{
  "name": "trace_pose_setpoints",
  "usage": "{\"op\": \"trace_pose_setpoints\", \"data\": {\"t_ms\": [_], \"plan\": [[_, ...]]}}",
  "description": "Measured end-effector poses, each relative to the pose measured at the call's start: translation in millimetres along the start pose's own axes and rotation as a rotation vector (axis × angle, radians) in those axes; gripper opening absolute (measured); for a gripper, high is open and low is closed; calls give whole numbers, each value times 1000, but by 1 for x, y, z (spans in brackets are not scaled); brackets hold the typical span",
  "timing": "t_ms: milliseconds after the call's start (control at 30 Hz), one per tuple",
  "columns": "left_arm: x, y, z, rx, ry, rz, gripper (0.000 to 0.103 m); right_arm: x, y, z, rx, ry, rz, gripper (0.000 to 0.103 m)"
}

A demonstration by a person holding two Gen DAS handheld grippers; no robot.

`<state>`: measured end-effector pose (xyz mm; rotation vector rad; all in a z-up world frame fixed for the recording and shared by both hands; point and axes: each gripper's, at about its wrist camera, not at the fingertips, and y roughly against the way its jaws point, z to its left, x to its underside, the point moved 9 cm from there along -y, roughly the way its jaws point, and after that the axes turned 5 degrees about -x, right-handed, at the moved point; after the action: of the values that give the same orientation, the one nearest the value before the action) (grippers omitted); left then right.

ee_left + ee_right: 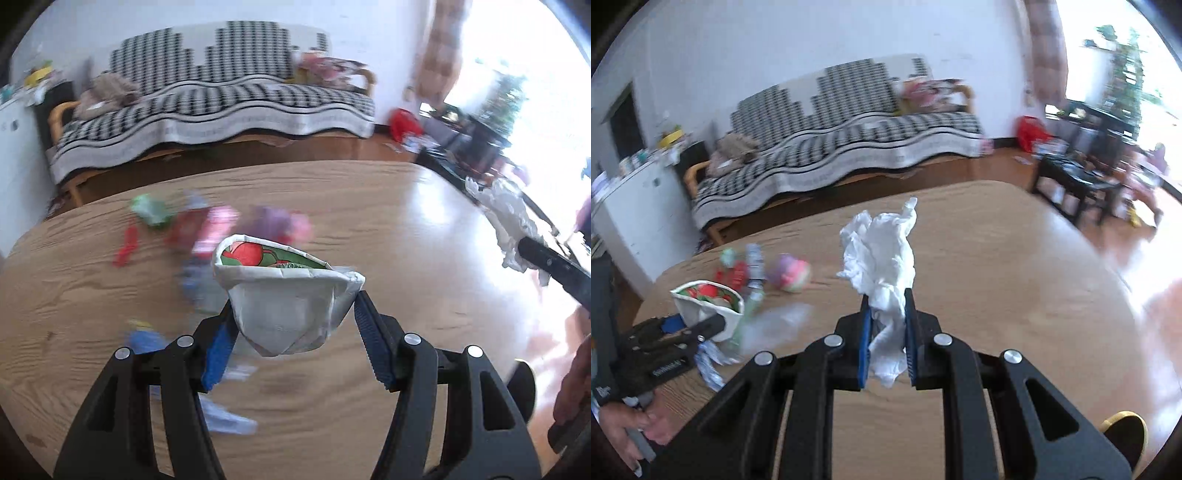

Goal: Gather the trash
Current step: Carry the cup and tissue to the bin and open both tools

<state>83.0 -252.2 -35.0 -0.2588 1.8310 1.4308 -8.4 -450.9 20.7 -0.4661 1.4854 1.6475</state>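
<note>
My left gripper (295, 302) is shut on a folded paper box (284, 299), white outside with a red and green print inside, and holds it above the wooden table (369, 221). The box also shows in the right wrist view (705, 302), at the left. My right gripper (886, 301) is shut on a crumpled white tissue (882, 254) and holds it over the table's middle. The tissue shows at the right edge of the left wrist view (506, 218). Several blurred colourful wrappers (207, 225) lie on the table beyond the box.
More wrappers (786, 275) lie at the table's far left in the right wrist view. A sofa with a checked cover (849, 140) stands behind the table. A black low table (1078, 181) stands at the right. A white cabinet (639, 206) is at the left.
</note>
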Motion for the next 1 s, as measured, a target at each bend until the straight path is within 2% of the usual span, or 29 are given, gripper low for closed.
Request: {"op": "trace_pose_setpoints", "data": {"t_ms": [100, 200, 333, 500, 633, 767, 833, 1000], "plan": [[-2, 7, -65, 71, -54, -1, 61, 15, 49, -69, 89, -68, -18, 16], [-6, 20, -150, 174, -116, -7, 61, 28, 89, -125, 169, -111, -36, 16], [4, 33, -249, 270, -206, -15, 61, 46, 151, -202, 271, -188, -69, 16], [51, 40, -371, 406, -299, 47, 61, 82, 212, -283, 370, -284, -94, 16], [96, 39, -440, 480, -380, 97, 61, 123, 247, -338, 428, -362, -93, 16], [141, 31, -481, 528, -446, 128, 61, 166, 261, -373, 456, -429, -67, 16], [167, 19, -493, 553, -470, 164, 61, 187, 260, -383, 466, -451, -42, 16], [199, -13, -506, 558, -498, 244, 61, 238, 250, -401, 469, -524, 11, 16]]}}
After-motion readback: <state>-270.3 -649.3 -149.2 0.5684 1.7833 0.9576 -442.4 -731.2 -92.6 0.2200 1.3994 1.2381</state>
